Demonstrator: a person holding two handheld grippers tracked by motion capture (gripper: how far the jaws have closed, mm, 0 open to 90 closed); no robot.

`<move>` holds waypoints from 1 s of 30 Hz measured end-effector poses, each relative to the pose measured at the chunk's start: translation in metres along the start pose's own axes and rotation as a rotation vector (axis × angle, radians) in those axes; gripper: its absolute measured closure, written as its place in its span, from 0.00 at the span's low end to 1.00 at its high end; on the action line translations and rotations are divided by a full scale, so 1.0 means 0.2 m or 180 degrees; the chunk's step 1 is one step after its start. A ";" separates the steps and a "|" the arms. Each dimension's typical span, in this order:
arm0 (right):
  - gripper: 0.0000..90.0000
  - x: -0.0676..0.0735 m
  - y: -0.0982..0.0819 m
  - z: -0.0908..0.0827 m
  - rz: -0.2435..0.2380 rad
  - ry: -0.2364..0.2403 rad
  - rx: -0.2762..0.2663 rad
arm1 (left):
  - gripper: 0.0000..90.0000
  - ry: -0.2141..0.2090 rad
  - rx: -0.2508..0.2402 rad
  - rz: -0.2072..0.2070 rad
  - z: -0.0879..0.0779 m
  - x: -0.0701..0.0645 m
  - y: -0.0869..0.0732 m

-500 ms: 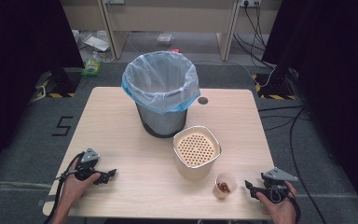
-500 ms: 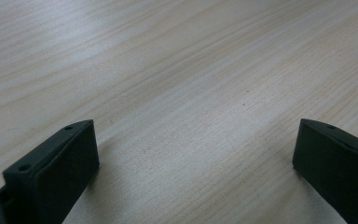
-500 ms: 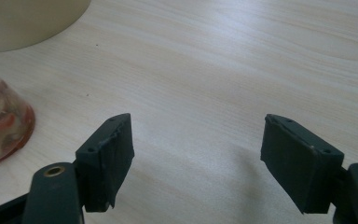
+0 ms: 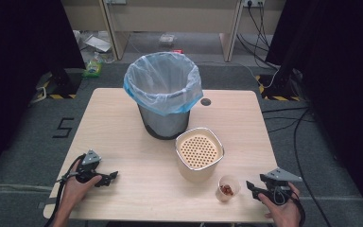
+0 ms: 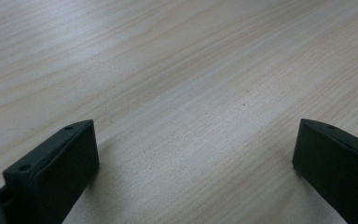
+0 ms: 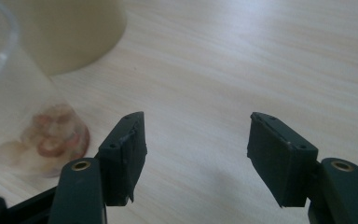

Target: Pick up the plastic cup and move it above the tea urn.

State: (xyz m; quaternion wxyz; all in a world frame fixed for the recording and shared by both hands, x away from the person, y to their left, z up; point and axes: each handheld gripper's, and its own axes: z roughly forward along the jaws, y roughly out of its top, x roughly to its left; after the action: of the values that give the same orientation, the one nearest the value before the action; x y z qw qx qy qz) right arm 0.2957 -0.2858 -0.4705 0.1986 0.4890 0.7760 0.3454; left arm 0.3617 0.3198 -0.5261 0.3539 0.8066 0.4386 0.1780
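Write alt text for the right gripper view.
A hand-held gripper with open black jaws hovers over a pale wooden table. At the left stands a clear plastic cup holding reddish-brown bits, with a cream container behind it.

One bin [image 4: 163, 92], one strainer pot [image 4: 199, 153], one cup [image 4: 229, 187], two tools [image 4: 112, 177] [image 4: 253, 187].

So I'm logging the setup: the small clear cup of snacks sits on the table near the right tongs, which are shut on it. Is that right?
Not quite. The right tongs are open, with bare table between the jaws; the small clear cup of snacks stands apart, to one side of them. The right gripper view shows it. The cup does sit on the table near those tongs.
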 end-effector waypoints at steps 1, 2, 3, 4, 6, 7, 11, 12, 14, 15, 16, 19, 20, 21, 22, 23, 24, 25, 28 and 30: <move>0.43 0.01 0.01 -0.01 -0.0012 0.0010 -0.0041 | 0.00 0.0000 0.0000 0.0000 0.00 0.00 0.00; 0.43 0.02 0.02 -0.01 -0.0002 0.0035 -0.0083 | 0.00 -0.0001 0.0000 0.0000 0.00 0.00 0.00; 0.44 0.03 0.04 -0.02 0.0009 0.0053 -0.0107 | 0.00 -0.0001 0.0000 0.0000 0.00 0.00 0.00; 0.44 0.03 0.04 -0.02 0.0009 0.0053 -0.0107 | 0.00 -0.0001 0.0000 0.0000 0.00 0.00 0.00; 0.45 0.05 0.07 -0.05 -0.0025 0.0015 -0.0122 | 0.00 0.0000 0.0000 0.0000 0.00 0.00 0.00; 0.46 0.05 0.08 -0.06 -0.0042 0.0000 -0.0119 | 0.00 -0.0001 0.0001 0.0000 0.00 0.00 0.00; 0.48 0.07 0.11 -0.11 -0.0043 0.0001 -0.0166 | 0.00 -0.0001 0.0000 0.0000 0.00 0.00 0.00; 0.49 0.08 0.12 -0.12 -0.0052 0.0008 -0.0175 | 0.00 0.0000 0.0000 0.0000 0.00 0.00 0.00; 0.50 0.10 0.14 -0.13 -0.0084 0.0024 -0.0181 | 0.00 -0.0001 0.0000 -0.0001 0.00 0.00 0.00; 0.50 0.11 0.15 -0.14 -0.0098 0.0017 -0.0175 | 0.00 -0.0001 0.0000 -0.0001 0.00 0.00 0.00; 0.50 0.11 0.15 -0.15 -0.0117 0.0021 -0.0186 | 0.00 -0.0001 -0.0001 -0.0001 0.00 0.00 0.00; 0.51 0.14 0.17 -0.15 -0.0148 0.0068 -0.0215 | 0.00 -0.0002 0.0000 -0.0001 0.00 0.00 0.00; 0.52 0.15 0.18 -0.16 -0.0166 0.0091 -0.0224 | 0.00 -0.0001 0.0000 -0.0001 0.00 0.00 0.00; 0.52 0.16 0.19 -0.16 -0.0176 0.0098 -0.0237 | 0.00 -0.0001 0.0000 -0.0001 0.00 0.00 0.00; 0.52 0.16 0.19 -0.16 -0.0176 0.0098 -0.0237 | 0.00 -0.0001 0.0000 -0.0001 0.00 0.00 0.00; 0.52 0.17 0.19 -0.16 -0.0190 0.0114 -0.0238 | 0.00 -0.0001 0.0000 -0.0001 0.00 0.00 0.00; 0.53 0.20 0.20 -0.16 -0.0240 0.0151 -0.0252 | 0.00 -0.0001 0.0001 0.0000 0.00 0.00 0.00; 0.53 0.21 0.21 -0.16 -0.0250 0.0169 -0.0260 | 0.00 -0.0002 0.0000 0.0000 0.00 0.00 0.00; 0.55 0.24 0.21 -0.14 -0.0290 0.0243 -0.0255 | 0.00 -0.0001 -0.0001 -0.0001 0.00 0.00 0.00; 0.56 0.25 0.21 -0.12 -0.0318 0.0292 -0.0226 | 0.00 -0.0001 0.0000 -0.0001 0.00 0.00 0.00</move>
State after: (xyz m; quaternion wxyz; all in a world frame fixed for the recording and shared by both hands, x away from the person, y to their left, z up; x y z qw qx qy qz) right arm 0.2840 -0.2379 -0.4217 0.1971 0.4260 0.7950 0.3844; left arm 0.3617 0.3198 -0.5261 0.3541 0.8066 0.4387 0.1778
